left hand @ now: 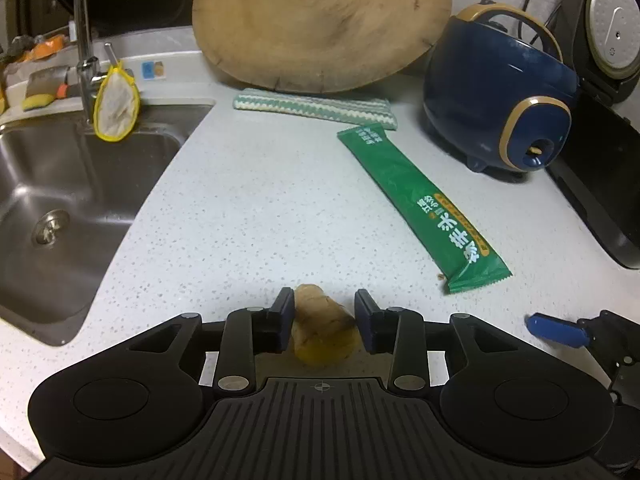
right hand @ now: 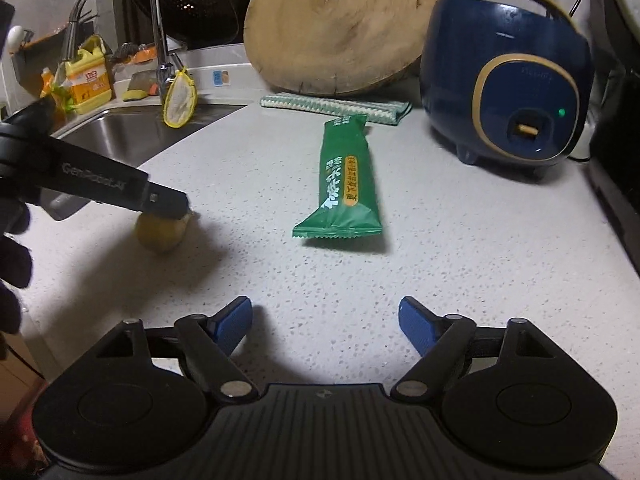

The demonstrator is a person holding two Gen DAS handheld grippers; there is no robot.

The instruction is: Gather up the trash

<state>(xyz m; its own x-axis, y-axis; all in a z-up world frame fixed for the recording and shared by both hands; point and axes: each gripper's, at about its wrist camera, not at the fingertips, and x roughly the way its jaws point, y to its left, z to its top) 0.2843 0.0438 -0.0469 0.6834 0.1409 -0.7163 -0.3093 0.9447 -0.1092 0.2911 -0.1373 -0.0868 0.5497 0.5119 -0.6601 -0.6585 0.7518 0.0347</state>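
A yellowish vegetable scrap [left hand: 322, 330] lies on the speckled white counter [left hand: 248, 220], between the blue pads of my left gripper [left hand: 324, 297]. The jaws stand open, a pad close on each side of the scrap. In the right wrist view the left gripper [right hand: 170, 206] hangs over the same scrap [right hand: 158, 236]. A long green snack wrapper [left hand: 420, 208] [right hand: 346, 180] lies flat to the right of it. My right gripper [right hand: 326, 318] is wide open over bare counter, nearer than the wrapper, with nothing between its fingers. One of its blue fingers [left hand: 556, 330] shows at the lower right of the left wrist view.
A steel sink [left hand: 60, 200] with a faucet [left hand: 82, 40] lies to the left. At the back a round wooden board [left hand: 320, 20] leans over a striped cloth [left hand: 312, 106]. A blue rice cooker [left hand: 500, 100] and a black appliance [left hand: 600, 184] stand on the right. A gloved hand [right hand: 12, 264] holds the left gripper.
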